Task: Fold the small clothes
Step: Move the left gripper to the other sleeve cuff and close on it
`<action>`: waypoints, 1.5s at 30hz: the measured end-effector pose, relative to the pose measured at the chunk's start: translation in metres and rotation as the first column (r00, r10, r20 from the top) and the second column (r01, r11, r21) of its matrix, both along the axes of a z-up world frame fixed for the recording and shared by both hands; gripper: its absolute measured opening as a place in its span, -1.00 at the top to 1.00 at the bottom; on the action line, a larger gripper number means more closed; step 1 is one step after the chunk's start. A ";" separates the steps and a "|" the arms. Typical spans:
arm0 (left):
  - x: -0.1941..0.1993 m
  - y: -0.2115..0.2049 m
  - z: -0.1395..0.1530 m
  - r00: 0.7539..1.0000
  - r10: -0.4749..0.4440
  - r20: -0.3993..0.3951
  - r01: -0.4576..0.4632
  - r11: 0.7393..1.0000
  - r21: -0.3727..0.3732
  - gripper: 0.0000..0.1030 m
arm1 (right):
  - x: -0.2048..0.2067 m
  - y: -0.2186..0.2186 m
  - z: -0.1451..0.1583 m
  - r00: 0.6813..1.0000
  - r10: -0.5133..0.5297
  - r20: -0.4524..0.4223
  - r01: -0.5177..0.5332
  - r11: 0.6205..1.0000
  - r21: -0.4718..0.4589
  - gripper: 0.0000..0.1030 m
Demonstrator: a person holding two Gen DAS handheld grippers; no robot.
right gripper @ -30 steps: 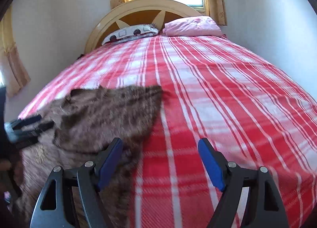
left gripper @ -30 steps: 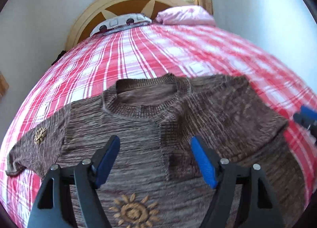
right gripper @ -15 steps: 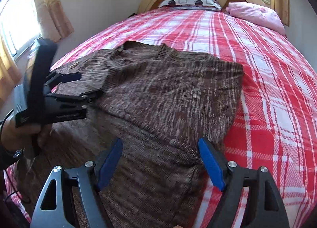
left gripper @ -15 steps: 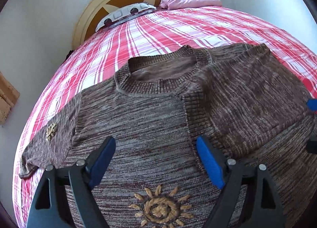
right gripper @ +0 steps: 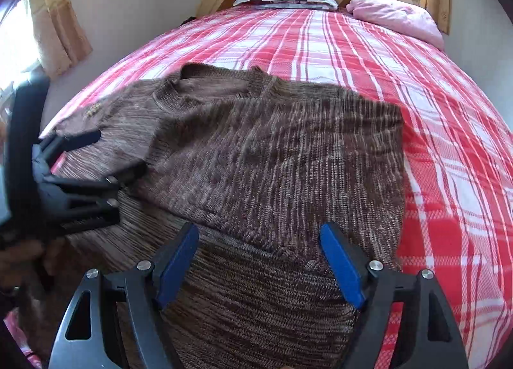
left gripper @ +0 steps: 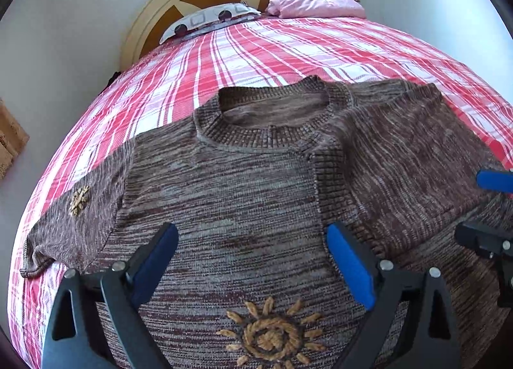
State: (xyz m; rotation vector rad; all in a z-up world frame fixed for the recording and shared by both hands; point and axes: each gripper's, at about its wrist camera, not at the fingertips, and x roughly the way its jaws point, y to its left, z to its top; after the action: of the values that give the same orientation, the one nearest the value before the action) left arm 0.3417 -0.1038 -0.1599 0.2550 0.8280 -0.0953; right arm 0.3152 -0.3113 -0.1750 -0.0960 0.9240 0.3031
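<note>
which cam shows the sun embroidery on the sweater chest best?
Left wrist. The sun embroidery sits in sharp focus on the sweater between the open left gripper fingers. In the right wrist view the chest is hidden; only the small sleeve motif shows, blurred.

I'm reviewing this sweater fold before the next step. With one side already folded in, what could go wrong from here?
1. The folded-over side lies loose on the sweater; both tools, left and right, are open and grip nothing, so brushing it may undo the fold.
2. The other sleeve lies flat near the bed edge; dragging it could skew the sweater on the bedspread.
</note>
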 end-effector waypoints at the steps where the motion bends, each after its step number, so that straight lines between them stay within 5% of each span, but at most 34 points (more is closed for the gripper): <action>1: 0.000 0.001 0.000 1.000 -0.001 -0.002 0.001 1.000 -0.006 -0.88 | 0.000 0.000 0.001 1.000 -0.001 -0.001 0.001 1.000 -0.003 -0.54; 9: -0.003 0.015 0.001 0.999 0.006 -0.034 -0.008 0.998 -0.054 -0.87 | -0.012 0.014 -0.009 0.999 -0.002 0.052 0.010 0.988 -0.155 -0.55; 20: -0.021 0.034 0.010 1.000 -0.006 -0.023 0.004 0.996 -0.089 -0.87 | -0.013 0.011 -0.011 0.997 -0.016 0.071 0.025 0.992 -0.125 -0.60; 26: -0.041 0.086 0.027 0.999 0.035 0.018 -0.033 0.994 -0.103 -0.87 | -0.015 0.012 -0.011 0.996 -0.020 0.082 0.031 0.990 -0.138 -0.62; 31: -0.045 0.160 0.031 0.985 0.168 0.033 -0.164 0.982 -0.095 -0.87 | -0.015 0.012 -0.011 0.996 -0.022 0.089 0.034 0.990 -0.139 -0.63; 35: -0.040 0.221 0.027 0.950 0.311 0.026 -0.307 0.947 -0.091 -0.87 | -0.016 0.012 -0.011 0.995 -0.022 0.092 0.035 0.989 -0.144 -0.63; 39: -0.036 0.278 0.018 0.894 0.447 -0.020 -0.445 0.884 -0.141 -0.86 | -0.016 0.012 -0.011 0.995 -0.022 0.093 0.036 0.989 -0.145 -0.64; 45: -0.030 0.337 0.003 0.788 0.603 -0.121 -0.608 0.732 -0.307 -0.84 | -0.017 0.013 -0.011 0.995 -0.023 0.096 0.037 0.988 -0.150 -0.64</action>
State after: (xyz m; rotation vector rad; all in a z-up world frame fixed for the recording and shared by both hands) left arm 0.3118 0.2329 -0.1571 -0.3495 0.8588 0.3838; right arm 0.2987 -0.2980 -0.1861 -0.2348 0.8531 0.1981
